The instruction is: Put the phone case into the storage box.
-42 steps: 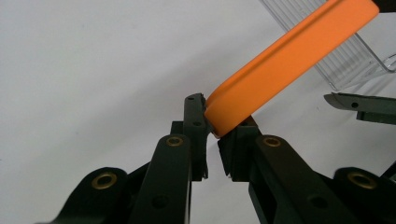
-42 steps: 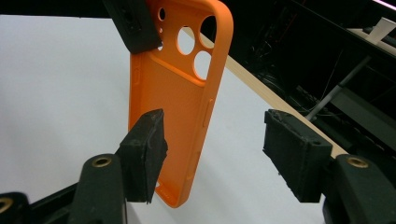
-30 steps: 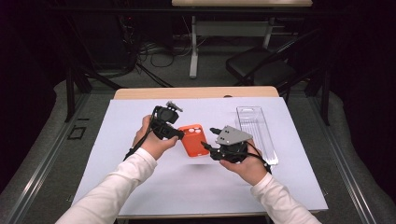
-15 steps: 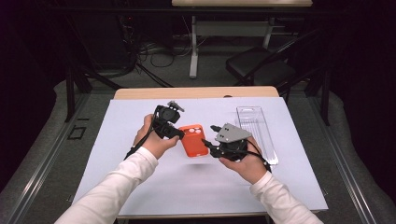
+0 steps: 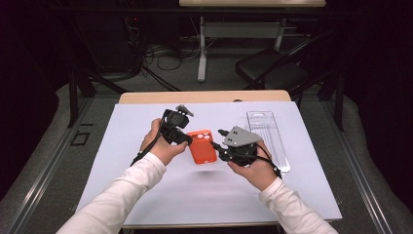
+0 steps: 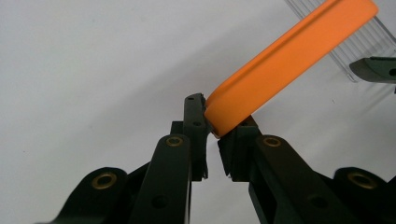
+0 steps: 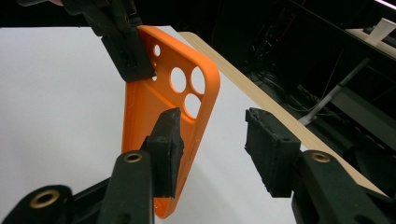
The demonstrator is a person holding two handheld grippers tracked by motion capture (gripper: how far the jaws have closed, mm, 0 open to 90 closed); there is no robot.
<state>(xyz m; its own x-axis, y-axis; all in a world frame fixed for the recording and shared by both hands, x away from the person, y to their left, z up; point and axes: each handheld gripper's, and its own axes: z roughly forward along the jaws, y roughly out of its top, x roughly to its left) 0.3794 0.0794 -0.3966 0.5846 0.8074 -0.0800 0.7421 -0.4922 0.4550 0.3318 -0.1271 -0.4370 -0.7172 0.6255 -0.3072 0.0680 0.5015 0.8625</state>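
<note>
Orange case point(image 5: 202, 146) hangs above the white mat point(image 5: 122, 146), mid-table, clamped at its left edge by the left gripper point(image 5: 187, 140). Right gripper point(image 5: 220, 146), jaws just narrowing, straddles its right edge without pinching yet; handover looks unfinished.

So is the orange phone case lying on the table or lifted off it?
Lifted. The orange phone case hangs clear above the white table cover, an edge pinched in the left hand-held gripper.

a clear plastic tray point(image 5: 267, 139) lies on the white table point(image 5: 122, 146).
</note>
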